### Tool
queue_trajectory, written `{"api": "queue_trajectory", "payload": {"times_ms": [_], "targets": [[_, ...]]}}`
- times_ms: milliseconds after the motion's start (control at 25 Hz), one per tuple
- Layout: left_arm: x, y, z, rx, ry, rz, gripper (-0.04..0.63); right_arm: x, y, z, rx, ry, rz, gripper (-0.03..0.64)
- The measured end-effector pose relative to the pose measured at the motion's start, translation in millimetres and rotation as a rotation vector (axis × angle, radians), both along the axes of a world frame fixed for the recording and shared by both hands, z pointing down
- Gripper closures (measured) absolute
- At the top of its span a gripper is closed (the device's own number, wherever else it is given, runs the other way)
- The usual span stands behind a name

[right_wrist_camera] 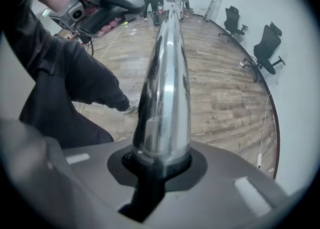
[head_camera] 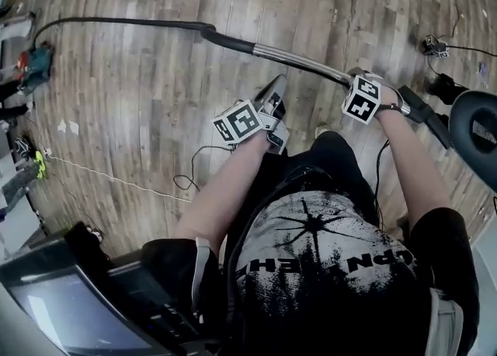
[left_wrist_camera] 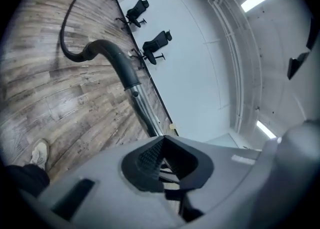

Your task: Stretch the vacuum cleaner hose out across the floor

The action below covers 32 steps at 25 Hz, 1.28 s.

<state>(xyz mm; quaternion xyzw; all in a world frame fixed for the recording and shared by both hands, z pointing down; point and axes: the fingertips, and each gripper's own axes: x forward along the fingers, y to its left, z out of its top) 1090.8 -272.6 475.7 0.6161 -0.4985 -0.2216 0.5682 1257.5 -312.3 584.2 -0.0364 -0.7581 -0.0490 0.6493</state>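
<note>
chrome hose wand (right_wrist_camera: pixel 165 83) tight between jaws of right gripper (right_wrist_camera: pixel 162 165); jaws of left gripper (left_wrist_camera: pixel 167 165) together, empty

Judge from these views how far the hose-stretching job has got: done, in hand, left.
Done: the hose lies in a long line over the floor. In hand: the right gripper is shut on the metal tube; the left gripper is shut and empty. Left: probably setting the tube end down.

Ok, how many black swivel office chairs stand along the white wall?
2. One black office chair stands nearer along the white wall; the other chair stands farther down it. More may be hidden outside the views.
</note>
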Motion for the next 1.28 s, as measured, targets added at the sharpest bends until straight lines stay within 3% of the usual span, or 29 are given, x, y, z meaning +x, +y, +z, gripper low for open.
{"api": "queue_trajectory", "payload": {"times_ms": [80, 240, 400, 520, 720, 800, 1000, 1280], "targets": [[16.5, -3.2, 11.4, 0.051, -0.061, 0.117, 0.594, 6.8, -11.8, 27.1, 0.012, -0.002, 0.008, 0.548], [47.7, -10.1, 44.7, 0.169, -0.282, 0.390, 0.594, 22.9, -23.7, 95.4, 0.036, -0.016, 0.010, 0.548], [64.9, -24.1, 90.1, 0.275, -0.384, 0.527, 0.594, 48.8, -32.9, 171.8, 0.079, -0.027, 0.010, 0.549], [78.3, -40.0, 131.1, 0.311, -0.372, 0.559, 0.595, 65.3, -43.6, 232.3, 0.104, -0.035, 0.022, 0.551], [103.6, -56.4, 207.7, 0.409, -0.516, 0.677, 0.594, 85.3, -72.8, 348.5, 0.142, -0.055, 0.065, 0.558], [110.8, -55.5, 235.7, 0.435, -0.528, 0.696, 0.595, 91.3, -77.6, 393.3, 0.156, -0.077, 0.080, 0.558], [118.1, -42.6, 276.5, 0.471, -0.550, 0.664, 0.594, 109.3, -71.8, 480.6, 0.160, -0.130, 0.123, 0.561], [131.2, -27.3, 283.6, 0.471, -0.637, 0.606, 0.595, 130.2, -40.5, 539.7, 0.102, -0.119, 0.106, 0.561]]}}
